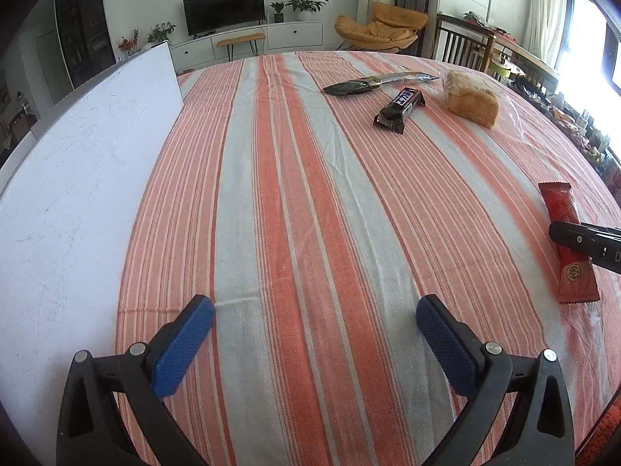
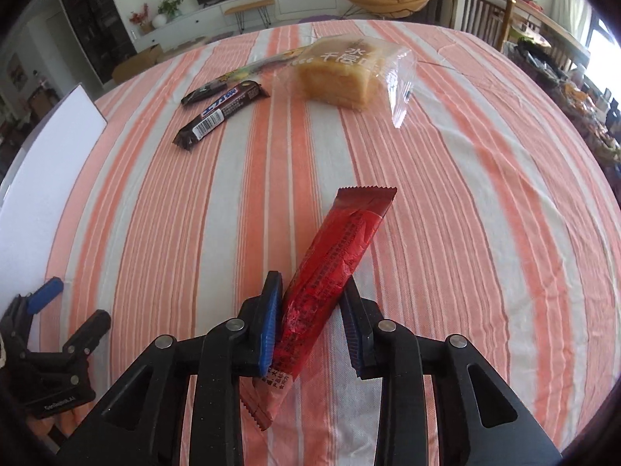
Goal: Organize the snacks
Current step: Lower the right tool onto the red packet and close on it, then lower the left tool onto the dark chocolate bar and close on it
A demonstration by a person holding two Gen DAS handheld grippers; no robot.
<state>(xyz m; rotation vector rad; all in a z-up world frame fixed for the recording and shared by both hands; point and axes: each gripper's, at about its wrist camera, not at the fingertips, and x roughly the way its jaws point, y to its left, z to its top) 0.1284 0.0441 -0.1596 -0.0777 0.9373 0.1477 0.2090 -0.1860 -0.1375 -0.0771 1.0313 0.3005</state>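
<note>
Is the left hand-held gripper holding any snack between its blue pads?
No, the left hand-held gripper stands wide open over the striped orange-and-grey tablecloth, with only cloth between its pads.

The right hand-held gripper [image 1: 582, 242] was cut off by the frame edge, hiding the red packet's [image 1: 564, 233] middle; the print on it was unreadable.

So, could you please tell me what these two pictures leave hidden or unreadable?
- Red snack packet: in the left wrist view the right gripper covers its middle, so the label is unreadable.
- Long foil packet: the right wrist view hides its far end behind the bagged cake.
- White board: cut off by the frame edge in both views.
- Chocolate bar: print too small to read.
</note>
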